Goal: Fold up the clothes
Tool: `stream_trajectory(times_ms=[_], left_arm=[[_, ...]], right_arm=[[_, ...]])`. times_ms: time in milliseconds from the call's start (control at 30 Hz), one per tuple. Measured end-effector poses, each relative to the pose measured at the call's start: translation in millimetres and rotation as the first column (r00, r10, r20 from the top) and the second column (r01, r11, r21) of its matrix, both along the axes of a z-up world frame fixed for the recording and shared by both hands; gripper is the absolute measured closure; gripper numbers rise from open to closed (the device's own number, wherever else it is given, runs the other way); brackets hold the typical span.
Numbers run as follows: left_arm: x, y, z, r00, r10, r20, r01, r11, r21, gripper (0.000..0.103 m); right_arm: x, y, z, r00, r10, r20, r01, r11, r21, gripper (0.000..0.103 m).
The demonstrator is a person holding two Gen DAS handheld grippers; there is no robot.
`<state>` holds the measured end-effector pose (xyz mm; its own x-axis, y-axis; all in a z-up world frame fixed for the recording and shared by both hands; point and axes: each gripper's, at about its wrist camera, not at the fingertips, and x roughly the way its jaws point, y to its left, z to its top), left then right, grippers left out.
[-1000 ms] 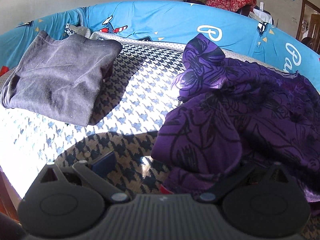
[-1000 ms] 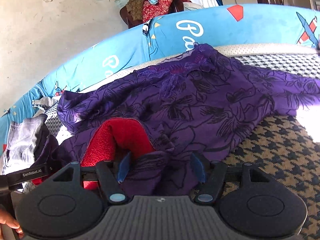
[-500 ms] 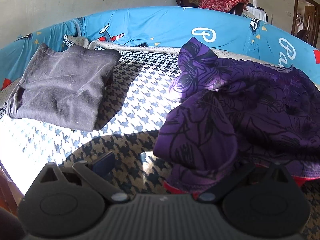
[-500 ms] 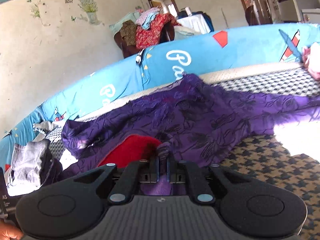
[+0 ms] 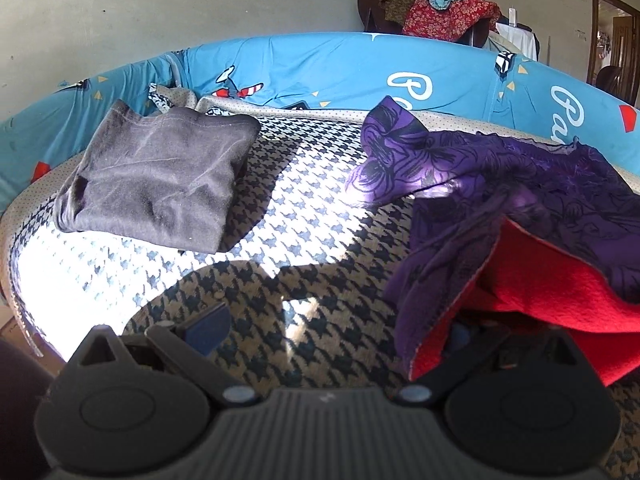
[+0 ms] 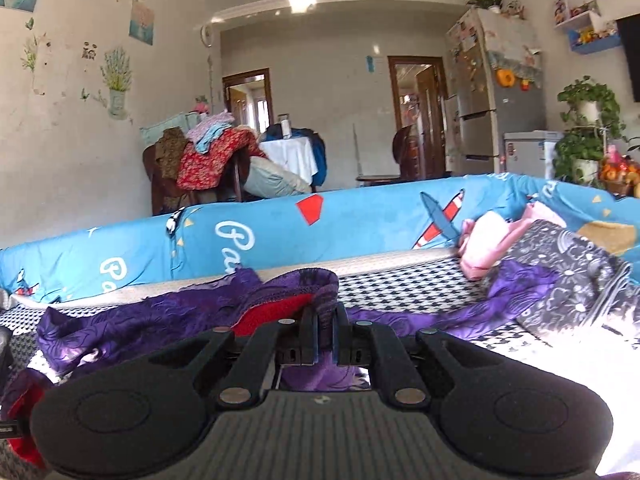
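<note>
Plenty of open houndstooth cover (image 5: 280, 216) in the middle of the bed, between the folded grey garment (image 5: 156, 184) on the left and the purple garment (image 5: 520, 208) heaped on the right, so a gripper could slide through there no problem. The blue padded rail (image 5: 320, 68) walls off the whole far edge. Over on the right wrist view, a pink cloth (image 6: 492, 240) and a dark patterned cloth (image 6: 568, 276) crowd the right corner against that rail.
</note>
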<state>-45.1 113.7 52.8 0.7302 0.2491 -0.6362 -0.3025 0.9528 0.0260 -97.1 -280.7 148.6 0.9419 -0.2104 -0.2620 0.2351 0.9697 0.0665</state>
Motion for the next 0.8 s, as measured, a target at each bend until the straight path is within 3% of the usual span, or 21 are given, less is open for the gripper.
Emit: stream_trajectory(times_ms=[267, 400, 500, 533, 567, 800], left_arm=[[-3.6, 7.4, 30.3, 0.992, 0.092, 0.087, -0.097, 0.994, 0.05, 0.0], [-6.5, 15.1, 39.8, 0.985, 0.154, 0.073, -0.156, 0.987, 0.027, 0.0], [-8.7, 19.4, 39.9, 0.987, 0.151, 0.061, -0.15, 0.989, -0.019, 0.0], [-7.4, 19.6, 40.0, 0.988, 0.144, 0.058, -0.143, 0.989, -0.028, 0.0], [-4.7, 18.6, 41.1, 0.989, 0.134, 0.061, -0.133, 0.991, -0.031, 0.0], [9.6, 13.0, 61.9, 0.982, 0.147, 0.117, -0.148, 0.989, 0.001, 0.0]], right_arm=[[6.8, -21.9, -0.8, 0.995, -0.096, -0.002, 0.096, 0.995, -0.009, 0.096], [9.3, -28.3, -5.4, 0.994, -0.093, -0.059, 0.094, 0.996, 0.01, 0.096], [11.8, -27.6, -16.4, 0.986, -0.078, -0.144, 0.077, 0.997, -0.01, 0.082], [12.5, -26.1, -21.8, 0.981, -0.087, -0.174, 0.083, 0.996, -0.029, 0.069], [12.1, -24.8, -26.4, 0.977, -0.09, -0.193, 0.083, 0.996, -0.042, 0.063], [4.4, -20.9, -42.5, 0.957, -0.078, -0.278, 0.056, 0.995, -0.088, 0.048]])
